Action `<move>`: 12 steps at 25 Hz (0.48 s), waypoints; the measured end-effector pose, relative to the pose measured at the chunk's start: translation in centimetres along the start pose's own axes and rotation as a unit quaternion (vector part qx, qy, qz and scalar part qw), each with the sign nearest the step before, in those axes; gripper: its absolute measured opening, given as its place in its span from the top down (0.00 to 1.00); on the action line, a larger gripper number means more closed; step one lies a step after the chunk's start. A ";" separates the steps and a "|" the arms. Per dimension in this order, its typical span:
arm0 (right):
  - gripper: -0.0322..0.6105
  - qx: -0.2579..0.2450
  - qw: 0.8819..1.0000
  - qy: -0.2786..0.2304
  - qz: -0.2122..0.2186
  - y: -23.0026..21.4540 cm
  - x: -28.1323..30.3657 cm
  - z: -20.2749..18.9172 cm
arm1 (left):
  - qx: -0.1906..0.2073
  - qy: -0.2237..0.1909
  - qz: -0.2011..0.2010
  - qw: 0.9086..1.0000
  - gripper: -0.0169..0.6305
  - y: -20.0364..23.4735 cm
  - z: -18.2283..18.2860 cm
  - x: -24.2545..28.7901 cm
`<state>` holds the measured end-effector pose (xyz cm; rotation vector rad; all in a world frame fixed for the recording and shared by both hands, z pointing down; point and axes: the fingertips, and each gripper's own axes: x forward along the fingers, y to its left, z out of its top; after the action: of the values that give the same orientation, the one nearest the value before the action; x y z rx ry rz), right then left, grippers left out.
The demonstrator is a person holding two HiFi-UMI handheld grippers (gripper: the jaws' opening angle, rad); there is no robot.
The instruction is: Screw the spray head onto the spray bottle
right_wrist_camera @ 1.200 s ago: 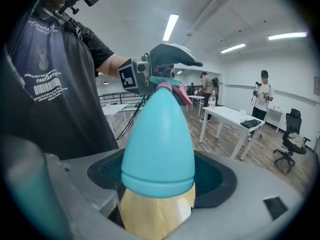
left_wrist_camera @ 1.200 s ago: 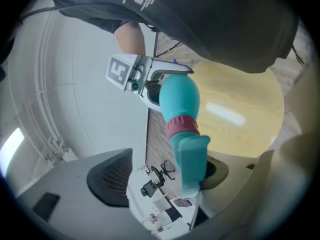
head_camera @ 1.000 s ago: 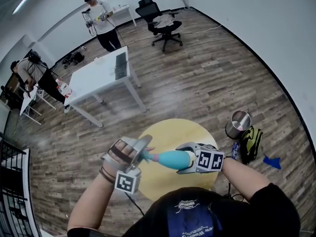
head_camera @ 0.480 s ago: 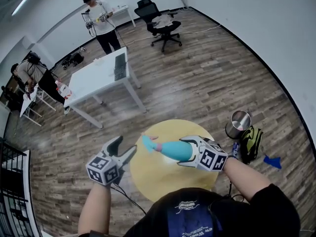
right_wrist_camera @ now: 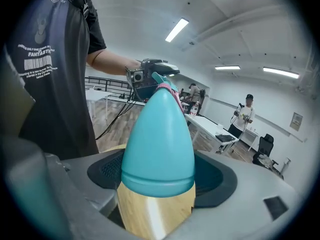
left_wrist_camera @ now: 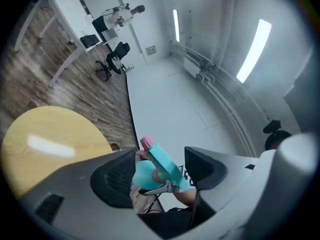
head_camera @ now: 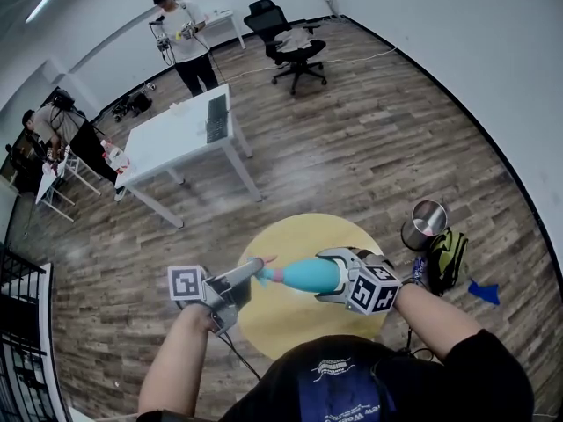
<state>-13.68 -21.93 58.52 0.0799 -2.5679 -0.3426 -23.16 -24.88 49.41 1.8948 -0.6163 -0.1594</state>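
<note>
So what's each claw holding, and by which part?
Right claw grips the spray bottle around its body. Left claw, jaws just closing, straddles the spray head, not gripping.

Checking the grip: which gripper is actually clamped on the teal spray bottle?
The right gripper, pads pressing the spray bottle. The left gripper, jaws just now closing, stands open around the spray head, not gripping it.

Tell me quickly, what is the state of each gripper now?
Left gripper: open; jaws have just been closing, spray head between them.
Right gripper: closed on the spray bottle.
</note>
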 end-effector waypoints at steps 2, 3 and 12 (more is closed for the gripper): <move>0.32 -0.005 1.000 0.005 0.002 0.3 0.0 0.0 | 0.048 0.022 0.012 0.999 0.52 -0.7 -0.7 0.6; 0.32 -0.006 1.000 0.008 0.003 0.4 -0.1 -0.2 | 0.075 0.031 0.019 0.997 0.56 -1.1 -1.0 0.8; 0.32 0.019 0.999 -0.001 0.037 1.4 -0.9 -0.8 | 0.482 0.132 0.048 0.865 0.83 -4.8 -4.1 2.4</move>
<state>-12.47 -20.61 59.07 -0.0023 -2.5725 -0.2654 -17.93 -21.29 47.21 2.7646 -0.6532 0.5771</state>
